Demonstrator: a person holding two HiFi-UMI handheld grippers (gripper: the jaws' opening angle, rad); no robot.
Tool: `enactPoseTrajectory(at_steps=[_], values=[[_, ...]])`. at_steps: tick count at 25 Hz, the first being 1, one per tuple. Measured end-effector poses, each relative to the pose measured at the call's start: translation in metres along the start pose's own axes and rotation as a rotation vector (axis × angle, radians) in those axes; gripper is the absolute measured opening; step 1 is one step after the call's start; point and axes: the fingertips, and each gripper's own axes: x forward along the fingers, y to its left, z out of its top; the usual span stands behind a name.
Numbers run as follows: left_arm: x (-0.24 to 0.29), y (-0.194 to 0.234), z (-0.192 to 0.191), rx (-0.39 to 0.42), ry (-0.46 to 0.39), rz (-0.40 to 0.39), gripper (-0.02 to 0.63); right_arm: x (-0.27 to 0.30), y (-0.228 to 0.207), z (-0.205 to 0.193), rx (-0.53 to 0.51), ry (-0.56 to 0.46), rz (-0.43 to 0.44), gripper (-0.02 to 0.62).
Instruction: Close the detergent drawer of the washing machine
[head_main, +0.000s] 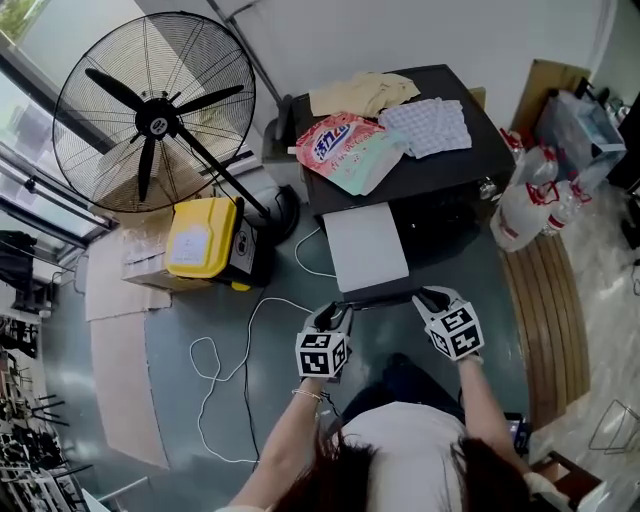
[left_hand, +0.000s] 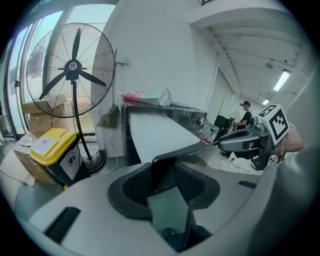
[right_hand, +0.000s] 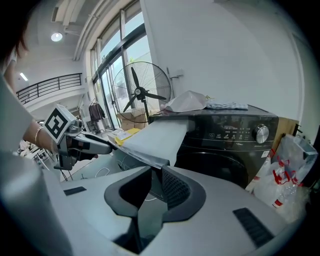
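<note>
I'm looking at the black washing machine straight ahead, just beyond both sets of jaws, and the detergent drawer is standing pulled out towards me, its dark front lip reaching right into the jaws. The big standing fan is sitting well off to the left of my left jaws, and the yellow bin is resting nearer on that same side. A detergent bag is lying on the machine's top, far beyond the jaws.

My left gripper is holding its jaws wide apart around the lip's left end, not squeezing. My right gripper is pinching the lip's right corner, both pads sitting against it.
</note>
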Motion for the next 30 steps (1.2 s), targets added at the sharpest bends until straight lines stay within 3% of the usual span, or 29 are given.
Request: enactPoseTrajectory(at_steps=[14, 30], values=[[-0.003, -0.004, 0.008, -0.021, -0.027, 0.032, 0.155, -0.006, -0.004, 0.01, 0.001, -0.022, 0.041, 0.087], [0.01, 0.008, 0.019, -0.013, -0.024, -0.007, 0.155, 0.009, -0.013, 0.02, 0.038, -0.031, 0.014, 0.087]])
